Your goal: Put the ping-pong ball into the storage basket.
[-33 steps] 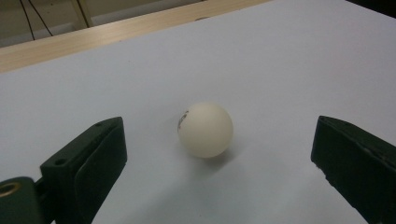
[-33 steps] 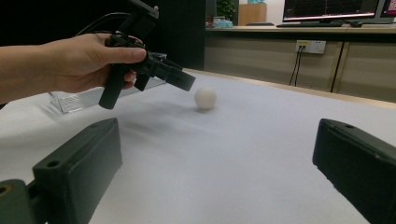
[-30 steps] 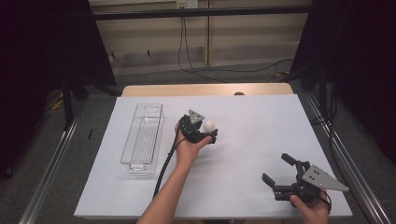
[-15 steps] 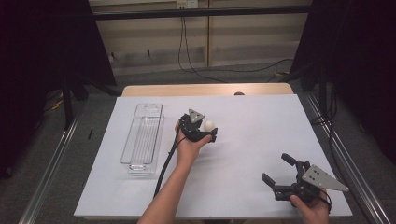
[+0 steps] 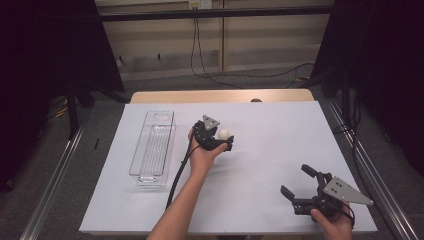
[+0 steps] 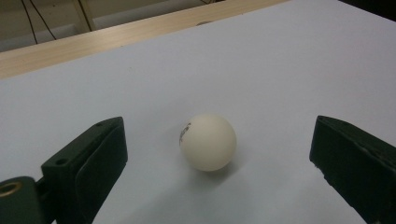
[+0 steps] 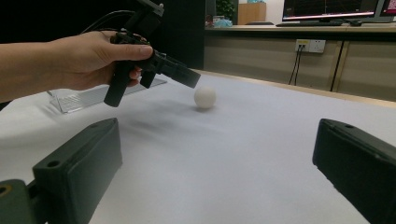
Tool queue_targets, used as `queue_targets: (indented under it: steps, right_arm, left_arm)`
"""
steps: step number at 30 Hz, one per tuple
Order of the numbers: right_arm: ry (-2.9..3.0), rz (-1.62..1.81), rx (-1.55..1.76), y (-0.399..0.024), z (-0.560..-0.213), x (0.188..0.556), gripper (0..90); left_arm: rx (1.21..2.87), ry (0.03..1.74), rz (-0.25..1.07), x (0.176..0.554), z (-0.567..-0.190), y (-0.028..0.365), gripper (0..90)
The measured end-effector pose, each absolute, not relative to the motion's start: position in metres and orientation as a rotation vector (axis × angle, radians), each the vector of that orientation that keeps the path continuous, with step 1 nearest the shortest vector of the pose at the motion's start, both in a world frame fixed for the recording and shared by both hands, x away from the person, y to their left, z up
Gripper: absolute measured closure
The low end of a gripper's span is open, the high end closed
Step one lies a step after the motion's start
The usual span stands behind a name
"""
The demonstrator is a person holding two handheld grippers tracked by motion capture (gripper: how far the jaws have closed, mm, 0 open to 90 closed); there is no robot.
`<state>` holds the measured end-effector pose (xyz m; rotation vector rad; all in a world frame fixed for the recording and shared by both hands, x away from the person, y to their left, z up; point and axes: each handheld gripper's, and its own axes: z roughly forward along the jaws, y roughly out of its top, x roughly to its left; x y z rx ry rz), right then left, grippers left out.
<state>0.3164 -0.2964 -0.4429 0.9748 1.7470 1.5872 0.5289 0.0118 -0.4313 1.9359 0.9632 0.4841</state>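
Observation:
A white ball (image 5: 223, 133) rests on the white table sheet (image 5: 260, 150) near the middle. My left gripper (image 5: 223, 137) is open around it, one jaw on each side and neither touching. In the left gripper view the ball (image 6: 208, 142) lies between the two black jaws with wide gaps on both sides. My right gripper (image 5: 296, 180) is open and holds nothing near the front right of the table. In the right gripper view its jaws stand wide apart, and beyond them I see the ball (image 7: 205, 97) and the hand holding the left gripper (image 7: 180, 74).
A clear, long plastic tray (image 5: 152, 145) lies on the left part of the sheet, beside the left forearm. The left gripper's cable (image 5: 179, 172) trails back toward the front edge. A bare wooden strip (image 5: 220, 96) runs along the table's far edge.

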Motion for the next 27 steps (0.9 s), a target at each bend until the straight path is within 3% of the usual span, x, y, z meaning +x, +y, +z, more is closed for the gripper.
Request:
queue_targets:
  steps: [27]
  right_arm:
    - [1.745, 1.590, 0.973, -0.2969, -0.4422, 0.3163, 0.8]
  left_arm:
    - [1.949, 0.979, 0.472, 0.5356, -0.4371, 0.0049, 4.2]
